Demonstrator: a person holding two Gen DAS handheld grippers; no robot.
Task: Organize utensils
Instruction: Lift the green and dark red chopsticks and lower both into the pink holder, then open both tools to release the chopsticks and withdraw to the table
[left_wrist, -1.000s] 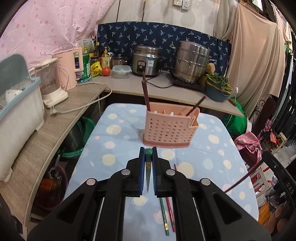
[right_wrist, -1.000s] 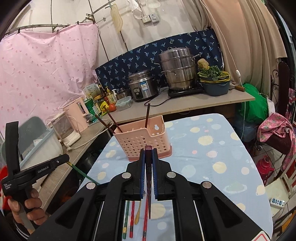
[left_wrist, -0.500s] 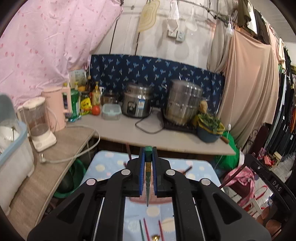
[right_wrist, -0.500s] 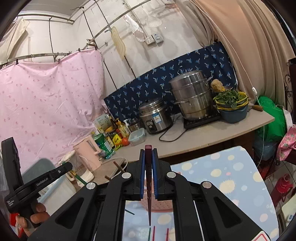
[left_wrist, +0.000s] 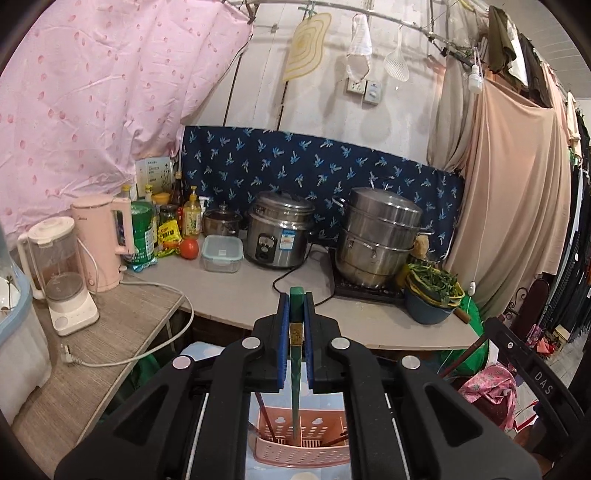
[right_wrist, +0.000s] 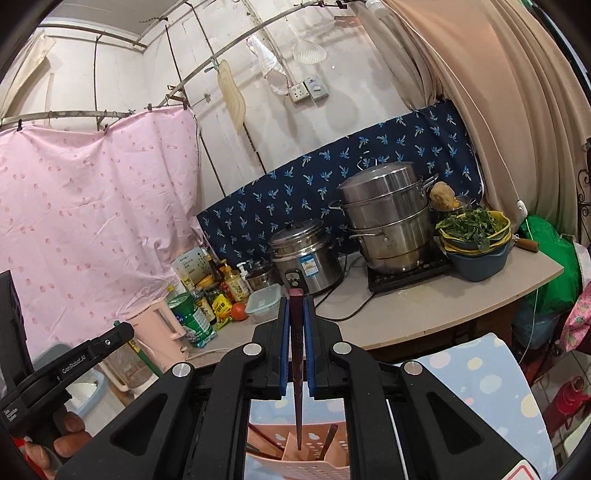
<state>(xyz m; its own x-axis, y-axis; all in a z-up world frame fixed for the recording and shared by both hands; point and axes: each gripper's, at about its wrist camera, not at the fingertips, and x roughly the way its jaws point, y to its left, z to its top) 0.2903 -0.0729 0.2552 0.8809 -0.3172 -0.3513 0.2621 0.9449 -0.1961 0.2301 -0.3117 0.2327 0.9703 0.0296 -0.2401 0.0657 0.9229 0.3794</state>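
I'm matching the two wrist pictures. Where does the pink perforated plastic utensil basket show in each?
Left wrist: pink perforated plastic utensil basket at bottom centre, under the green chopstick.
Right wrist: bottom centre, cut by the lower edge, under the dark red chopstick.
Shared landmark: steel rice cooker on the counter.

— Along the back counter?
— Steel rice cooker (left_wrist: 279, 236) beside stacked steamer pot (left_wrist: 378, 236), blue bowl of greens (left_wrist: 434, 295) at right.
— Leftward?
— Lidded plastic box (left_wrist: 221, 253), tomato (left_wrist: 189, 248), pink kettle (left_wrist: 101, 242), blender (left_wrist: 61, 275).
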